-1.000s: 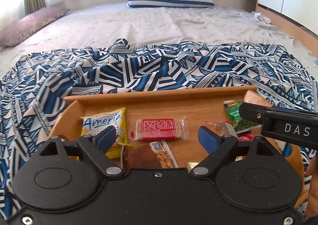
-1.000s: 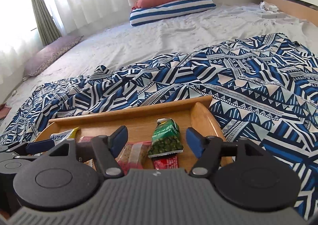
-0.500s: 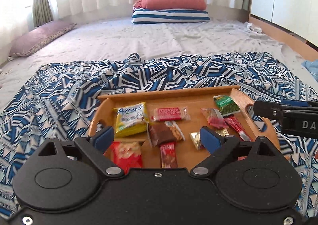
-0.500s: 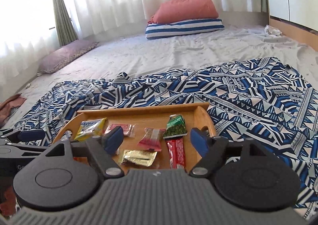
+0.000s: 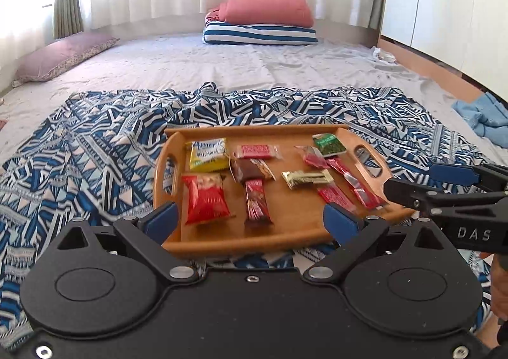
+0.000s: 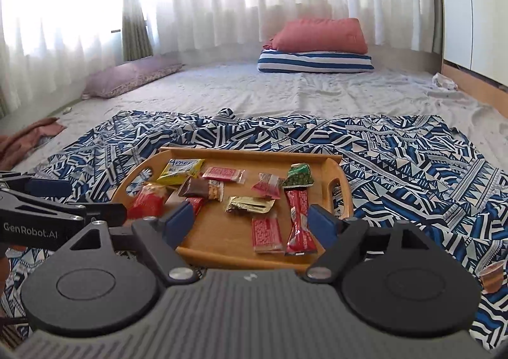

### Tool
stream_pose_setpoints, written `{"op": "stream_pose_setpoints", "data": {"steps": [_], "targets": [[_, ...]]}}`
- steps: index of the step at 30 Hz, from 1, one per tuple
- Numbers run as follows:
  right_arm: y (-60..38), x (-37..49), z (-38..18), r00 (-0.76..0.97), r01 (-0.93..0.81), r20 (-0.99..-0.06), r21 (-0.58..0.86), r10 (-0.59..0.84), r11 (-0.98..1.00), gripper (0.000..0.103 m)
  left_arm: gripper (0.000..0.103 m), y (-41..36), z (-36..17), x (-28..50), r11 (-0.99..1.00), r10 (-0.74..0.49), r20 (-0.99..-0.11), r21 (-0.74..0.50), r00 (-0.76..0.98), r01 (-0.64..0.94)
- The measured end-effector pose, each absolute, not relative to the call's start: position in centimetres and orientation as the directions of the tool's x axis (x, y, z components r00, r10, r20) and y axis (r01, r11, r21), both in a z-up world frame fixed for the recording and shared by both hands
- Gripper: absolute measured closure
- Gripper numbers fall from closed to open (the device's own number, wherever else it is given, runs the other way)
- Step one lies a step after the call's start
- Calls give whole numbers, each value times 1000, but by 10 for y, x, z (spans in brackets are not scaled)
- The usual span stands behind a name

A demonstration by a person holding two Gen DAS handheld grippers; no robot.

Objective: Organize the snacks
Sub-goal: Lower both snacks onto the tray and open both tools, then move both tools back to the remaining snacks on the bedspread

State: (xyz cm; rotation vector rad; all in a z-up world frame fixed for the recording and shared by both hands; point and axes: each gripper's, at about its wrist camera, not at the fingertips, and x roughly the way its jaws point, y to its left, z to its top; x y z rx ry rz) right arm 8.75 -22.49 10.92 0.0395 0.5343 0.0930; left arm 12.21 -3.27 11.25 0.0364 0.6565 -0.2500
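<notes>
While both our tongs hang empty, the left gripper (image 5: 250,219) and right gripper (image 6: 250,221) with jaws opening, the foil-wrapped snack packets (image 5: 254,175) lie scattered in the oval wooden tray (image 5: 285,236) on the blue patterned cloth (image 5: 95,149). They look light, crinkly and slippery; we judge pinching each across its flat middle safest.

You've pulled both grippers back & up from tray (image 5: 285,233); whole snack spread now in view. Left gripper (image 5: 250,219) + right gripper (image 6: 250,222) jaws opening, nothing between.
</notes>
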Motion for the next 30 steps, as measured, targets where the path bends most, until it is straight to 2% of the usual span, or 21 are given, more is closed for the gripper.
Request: {"op": "stream_pose_setpoints", "data": {"steps": [12, 19, 30], "targets": [[-200, 47, 93, 855, -151, -506, -35, 112, 988, 13, 5, -20, 75, 88, 969, -195, -670, -20, 717, 246], [-201, 47, 68, 828, -168, -551, -73, 101, 983, 12, 4, -28, 49, 94, 968, -169, -713, 10, 681, 251], [-214, 48, 36, 790, -186, -608, -106, 84, 977, 12, 4, -57, 18, 120, 959, -219, -774, -58, 595, 278]]}}
